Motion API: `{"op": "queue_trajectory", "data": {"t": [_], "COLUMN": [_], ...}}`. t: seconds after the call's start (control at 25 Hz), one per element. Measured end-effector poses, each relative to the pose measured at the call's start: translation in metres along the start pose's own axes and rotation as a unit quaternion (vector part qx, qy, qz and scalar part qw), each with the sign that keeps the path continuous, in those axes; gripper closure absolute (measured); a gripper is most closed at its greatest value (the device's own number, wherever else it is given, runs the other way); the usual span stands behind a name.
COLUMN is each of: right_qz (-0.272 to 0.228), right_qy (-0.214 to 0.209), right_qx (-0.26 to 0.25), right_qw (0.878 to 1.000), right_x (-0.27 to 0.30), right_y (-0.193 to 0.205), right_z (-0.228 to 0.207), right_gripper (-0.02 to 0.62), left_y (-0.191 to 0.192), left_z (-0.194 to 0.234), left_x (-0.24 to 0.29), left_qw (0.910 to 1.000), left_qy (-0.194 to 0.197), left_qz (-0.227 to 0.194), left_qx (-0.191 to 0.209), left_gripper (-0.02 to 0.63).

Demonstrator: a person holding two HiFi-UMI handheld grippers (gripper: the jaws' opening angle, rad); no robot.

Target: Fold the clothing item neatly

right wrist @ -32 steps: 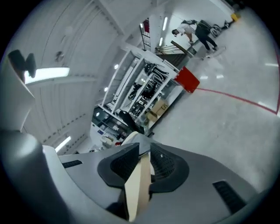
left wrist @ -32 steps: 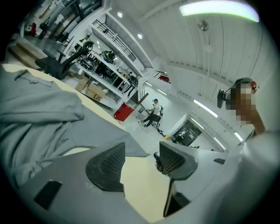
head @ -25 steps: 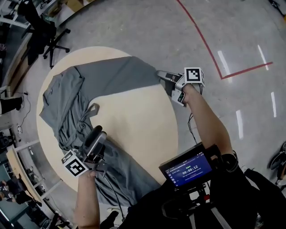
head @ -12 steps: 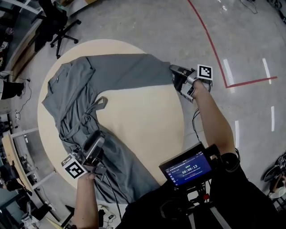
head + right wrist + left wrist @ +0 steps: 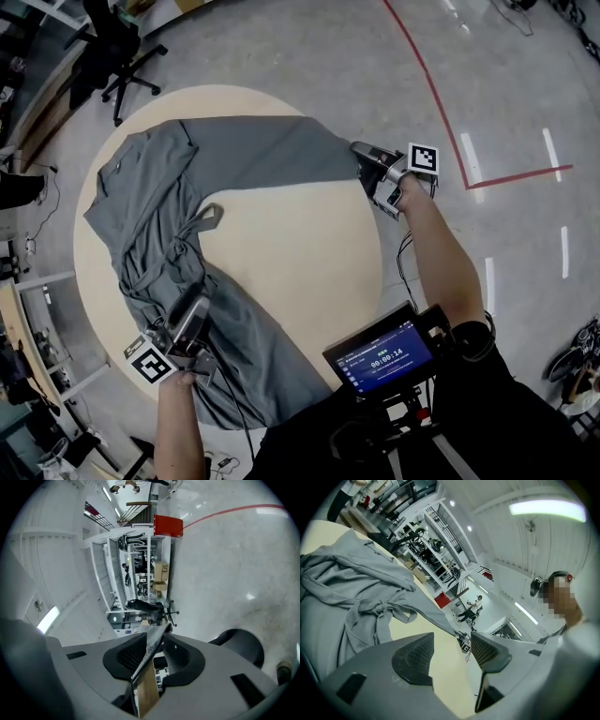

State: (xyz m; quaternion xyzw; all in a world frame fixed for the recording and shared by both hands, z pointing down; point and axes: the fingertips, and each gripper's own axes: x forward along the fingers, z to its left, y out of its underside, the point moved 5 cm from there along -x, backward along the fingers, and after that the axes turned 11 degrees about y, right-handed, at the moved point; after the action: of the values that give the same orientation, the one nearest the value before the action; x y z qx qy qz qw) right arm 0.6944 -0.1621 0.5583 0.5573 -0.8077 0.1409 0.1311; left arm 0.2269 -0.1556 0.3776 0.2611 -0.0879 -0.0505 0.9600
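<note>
Nearest the person, the left gripper [image 5: 197,307] sits over the near-left edge of the round worktop [image 5: 291,253], above the lower run of the grey garment [image 5: 150,206]. Its jaws stand spread, and its own view shows only bare worktop between them, so it holds nothing. It is probably placed there to take up the hem next.

The garment lies in a loose arc round the left and far sides of the worktop. It looks like a robe, though the view is too steep to be sure. The near part is bunched and rumpled, hanging a little over the near edge. A knotted belt tie [image 5: 208,217] pokes out toward the bare middle. Toward the far-left edge the collar area lies flatter.

From there a broad panel or sleeve runs smooth and taut along the far side to the right edge, where the right gripper [image 5: 364,155] pinches its end. A thin fold of grey cloth is caught between the pads, and the jaws have just been opening slightly around it. That pull seems meant to stretch the panel flat before any fold is made, and no neat fold is in place yet.
</note>
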Motion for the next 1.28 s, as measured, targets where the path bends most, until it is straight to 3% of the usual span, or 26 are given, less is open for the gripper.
{"op": "queue_trajectory", "data": {"t": [0.08,0.24,0.36,0.4,0.48,0.64,0.72,0.84,1.04,1.16,1.28], "right_qz": [0.007,0.030,0.054,0.053,0.036,0.003,-0.014,-0.032,-0.067,-0.063,-0.071], "right_qy": [-0.003,-0.033,-0.058,-0.064,-0.066,-0.067,-0.058,-0.023,0.023,0.048,0.073], "right_qx": [0.015,0.073,0.089,0.093,0.095,0.077,0.042,-0.057,-0.228,-0.274,-0.286], "right_qw": [1.000,0.996,0.993,0.992,0.993,0.995,0.997,0.998,0.971,0.958,0.953], "right_x": [0.000,0.010,0.015,0.013,0.008,-0.002,-0.008,-0.014,-0.026,0.010,0.038], "right_y": [0.003,0.011,0.011,0.008,-0.001,-0.017,-0.025,-0.021,0.017,0.064,0.108], "right_z": [-0.009,-0.022,-0.017,-0.015,-0.012,-0.003,0.008,0.053,0.178,0.227,0.259], "right_gripper": [0.476,0.476,0.477,0.484,0.571,0.575,0.575,0.578,0.580,0.580,0.580], "left_y": [-0.001,-0.002,-0.002,-0.002,-0.002,0.001,0.003,0.003,0.000,-0.011,-0.015], "left_z": [0.002,0.003,0.002,0.002,0.001,0.003,0.006,0.003,-0.002,0.000,0.011], "left_x": [-0.003,-0.003,-0.003,-0.003,-0.004,-0.010,-0.013,-0.021,-0.039,-0.086,-0.126], "left_qw": [1.0000,1.0000,1.0000,1.0000,1.0000,0.9999,0.9999,0.9997,0.9987,0.9959,0.9944], "left_qy": [-0.004,-0.002,-0.002,-0.002,-0.003,-0.007,-0.007,-0.003,0.018,0.022,0.032], "left_qz": [-0.004,-0.008,-0.007,-0.006,-0.007,-0.012,-0.014,-0.021,-0.032,-0.070,-0.072], "left_qx": [-0.002,0.001,0.004,0.005,0.005,0.005,0.006,0.009,0.037,0.053,0.070], "left_gripper": [0.364,0.364,0.364,0.364,0.364,0.364,0.364,0.364,0.364,0.364,0.364]}}
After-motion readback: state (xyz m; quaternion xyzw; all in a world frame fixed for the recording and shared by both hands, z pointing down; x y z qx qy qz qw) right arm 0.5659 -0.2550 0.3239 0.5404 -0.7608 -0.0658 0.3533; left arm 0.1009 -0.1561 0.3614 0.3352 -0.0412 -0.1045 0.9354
